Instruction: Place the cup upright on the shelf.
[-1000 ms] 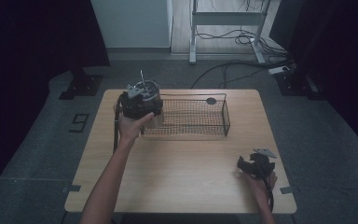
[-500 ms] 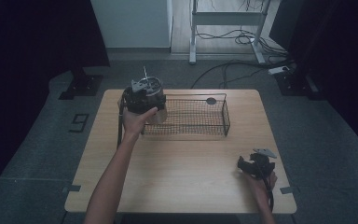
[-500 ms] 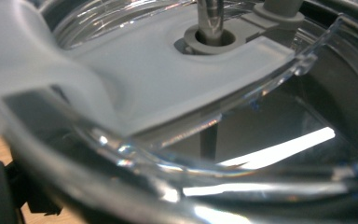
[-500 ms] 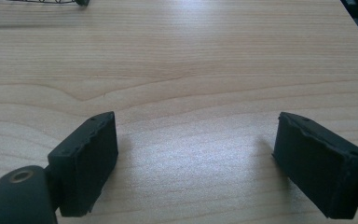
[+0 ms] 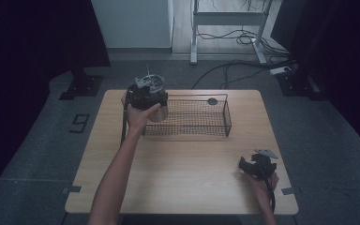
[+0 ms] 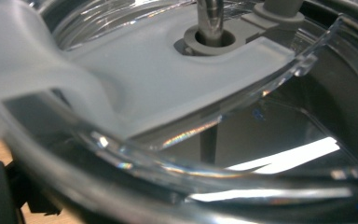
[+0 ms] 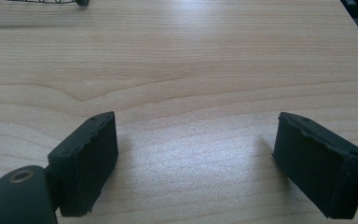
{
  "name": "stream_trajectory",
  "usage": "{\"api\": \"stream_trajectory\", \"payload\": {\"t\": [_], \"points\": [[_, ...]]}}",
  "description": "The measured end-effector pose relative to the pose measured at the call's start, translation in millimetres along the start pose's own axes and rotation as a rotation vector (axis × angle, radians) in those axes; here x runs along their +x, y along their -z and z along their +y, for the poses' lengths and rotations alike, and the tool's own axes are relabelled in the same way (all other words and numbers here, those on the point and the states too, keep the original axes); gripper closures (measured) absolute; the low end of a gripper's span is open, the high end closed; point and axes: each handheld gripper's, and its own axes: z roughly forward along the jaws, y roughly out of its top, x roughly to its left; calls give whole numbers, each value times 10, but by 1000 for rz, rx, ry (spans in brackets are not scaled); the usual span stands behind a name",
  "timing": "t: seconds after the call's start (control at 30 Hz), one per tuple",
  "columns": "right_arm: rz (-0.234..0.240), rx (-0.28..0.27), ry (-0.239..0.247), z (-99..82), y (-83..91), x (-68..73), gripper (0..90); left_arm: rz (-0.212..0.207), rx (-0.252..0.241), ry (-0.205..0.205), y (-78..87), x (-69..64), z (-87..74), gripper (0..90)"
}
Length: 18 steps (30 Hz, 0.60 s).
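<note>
Your left gripper (image 5: 146,93), clamped on the clear jar (image 5: 158,111), has carried it rightward over the wire basket (image 5: 227,123)'s nine o'clock end, ready for lowering. Your right gripper (image 5: 255,165) rests at five o'clock, jaws apart.

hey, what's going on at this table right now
A person holds a gripper in each hand. The left gripper carries a clear container with a grey lid at the left end of a black wire basket on the wooden table. The right gripper rests near the table's right front corner, jaws open and empty.
</note>
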Motion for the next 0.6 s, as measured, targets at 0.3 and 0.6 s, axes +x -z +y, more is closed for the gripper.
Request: {"api": "stream_trajectory", "payload": {"t": [0.3,0.6], "points": [[-1,0,0,0,0,0,134,5,25,8,-168,-1,-12,38],[-1,-2,-1,-1,-1,1,135,31,40,1,-339,-37,-65,38]]}}
